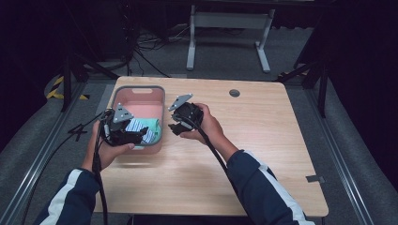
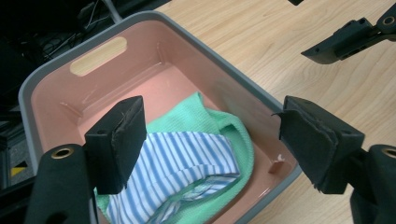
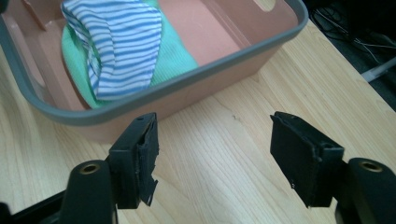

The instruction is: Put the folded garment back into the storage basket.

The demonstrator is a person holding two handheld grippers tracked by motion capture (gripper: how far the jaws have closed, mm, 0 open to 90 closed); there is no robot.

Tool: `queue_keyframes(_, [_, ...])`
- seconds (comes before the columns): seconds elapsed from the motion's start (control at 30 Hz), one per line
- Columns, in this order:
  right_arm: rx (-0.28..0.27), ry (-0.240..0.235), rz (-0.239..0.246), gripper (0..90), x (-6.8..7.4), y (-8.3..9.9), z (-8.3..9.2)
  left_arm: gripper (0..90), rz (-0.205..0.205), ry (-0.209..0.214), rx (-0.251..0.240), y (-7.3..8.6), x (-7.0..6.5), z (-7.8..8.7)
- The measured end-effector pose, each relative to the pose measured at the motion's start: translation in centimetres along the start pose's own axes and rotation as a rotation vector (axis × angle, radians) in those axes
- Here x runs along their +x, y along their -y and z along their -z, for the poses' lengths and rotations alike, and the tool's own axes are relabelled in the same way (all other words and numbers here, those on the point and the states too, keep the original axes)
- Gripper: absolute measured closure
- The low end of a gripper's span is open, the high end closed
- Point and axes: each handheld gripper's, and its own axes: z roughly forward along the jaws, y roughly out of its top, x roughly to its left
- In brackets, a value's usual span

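Note:
A pink bin with a grey rim (image 1: 139, 89) (image 2: 28, 100) (image 3: 196, 77) stands at the left of the wooden table. Inside it lies a blue-and-white striped cloth (image 1: 137, 126) (image 2: 182, 158) (image 3: 119, 42) on top of a green cloth (image 1: 153, 124) (image 2: 205, 116) (image 3: 173, 60). My left gripper (image 1: 141, 133) (image 2: 210, 140) hangs open over the bin's near end, just above the cloths, holding nothing. My right gripper (image 1: 174, 125) (image 3: 212, 156) is open over bare table beside the bin's right wall, also holding nothing.
The wooden table (image 1: 263, 140) has a round cable hole (image 1: 234, 93) near its far edge. Behind the table stand a white desk frame (image 1: 225, 28) and loose cables on grey carpet. Dark stands flank both sides.

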Motion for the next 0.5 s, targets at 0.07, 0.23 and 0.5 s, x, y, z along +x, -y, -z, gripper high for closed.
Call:
queue_keyframes(0.07, [0.011,0.011,-0.001,32.1,0.0,0.4,0.3,22.3,-0.004,0.006,-0.002,0.0,-0.4,0.0])
queue_keyframes(0.23, [0.023,0.01,0.01,31.8,-0.2,1.2,1.1,19.2,-0.051,0.022,0.008,-0.1,-1.2,-0.1])
queue_keyframes(0.5, [0.049,0.035,0.039,31.8,-0.1,2.9,2.1,20.0,-0.091,0.04,-0.002,-0.2,-2.8,0.0])
